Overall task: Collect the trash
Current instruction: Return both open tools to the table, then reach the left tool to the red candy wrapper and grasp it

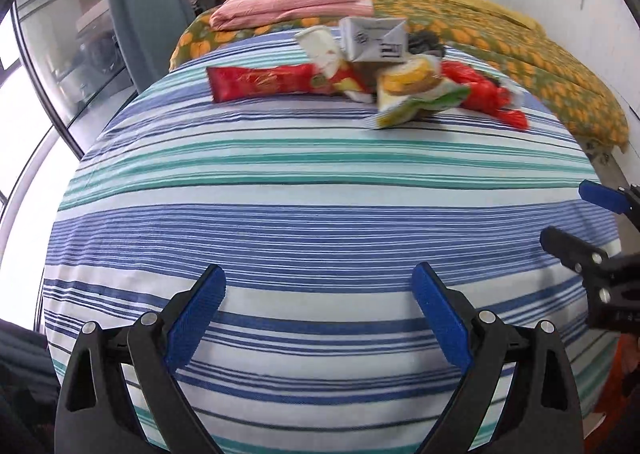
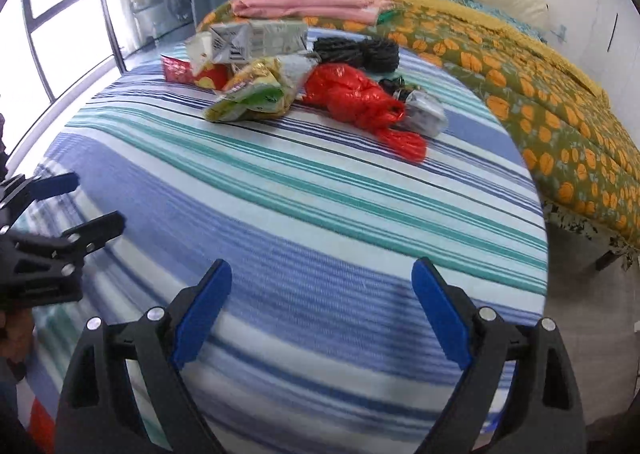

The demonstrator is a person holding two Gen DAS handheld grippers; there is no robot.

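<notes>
Both pairs of tongs sit at the bottom of their frames with blue pads spread wide apart and nothing between them: the left tongs (image 1: 318,286) and the right tongs (image 2: 322,282), each hovering over the near end of the striped sheet (image 1: 300,222). That sheet covers the bed and fills most of each frame. An orange-patterned quilt (image 1: 540,66) runs along the right side, with a folded pink cloth (image 1: 288,8) at upper centre.

All the trash lies in one cluster in the upper middle of the frame, on the sheet, well apart from both tongs. Largest is a crumpled red plastic bag (image 2: 356,98), knotted shut, contents hidden. Beside it is a grey-white carton (image 2: 260,40), a long red wrapper (image 1: 260,82), a green-and-yellow snack packet (image 2: 252,98), a black bundle (image 2: 360,50) and a small grey wad (image 2: 424,114).
</notes>
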